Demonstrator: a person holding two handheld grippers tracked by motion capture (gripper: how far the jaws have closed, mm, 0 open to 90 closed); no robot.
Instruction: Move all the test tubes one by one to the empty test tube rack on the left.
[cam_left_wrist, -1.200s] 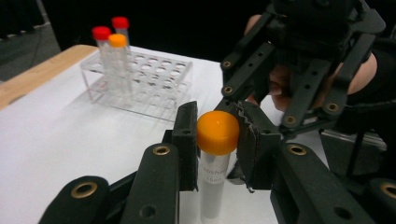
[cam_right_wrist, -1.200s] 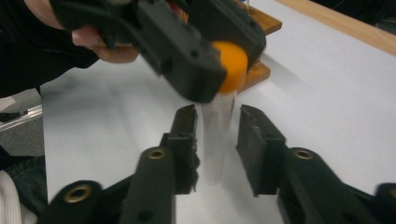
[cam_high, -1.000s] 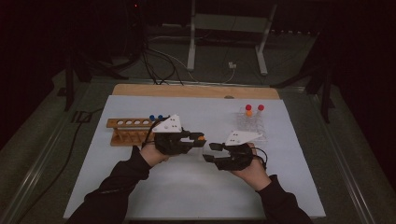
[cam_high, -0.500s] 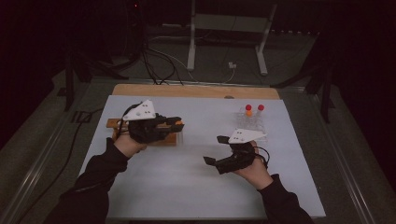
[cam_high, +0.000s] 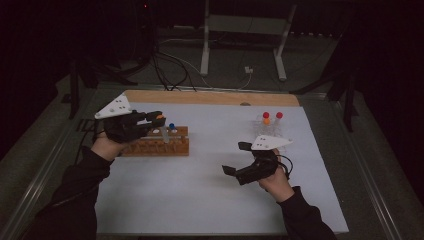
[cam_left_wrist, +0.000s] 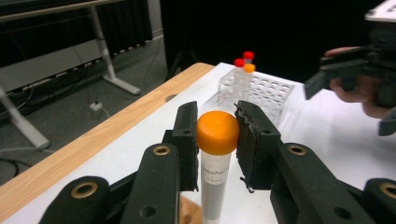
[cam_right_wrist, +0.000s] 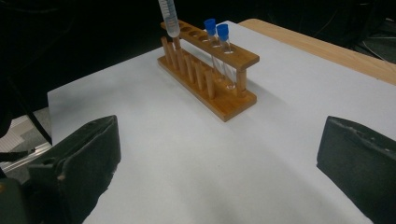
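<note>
high view puts the left gripper (cam_high: 150, 119) over the left part of the white mat (cam_high: 200, 200), above the wooden rack (cam_high: 165, 145), with the orange-capped tube (cam_high: 161, 125) clamped between its jaws and hanging roughly upright. left gripper view shows the same tube (cam_left_wrist: 215, 158) with both pads pressed against its cap just under the top, so the jaws are closed on it. its lower end (cam_right_wrist: 169, 18), seen from the right gripper view, hangs just above the back row of holes at the far end of the rack (cam_right_wrist: 210, 70), and whether it touches the wood cannot be told. two blue-capped tubes (cam_right_wrist: 215, 42) stand in holes nearer the other end. the right gripper (cam_high: 237, 160) sits low over the mat, well apart from the rack, and its jaws have just been opening; they now stand wide with nothing between them. the clear rack (cam_high: 272, 127) with red and orange caps stands beyond it, near the mat's far right corner.
</note>
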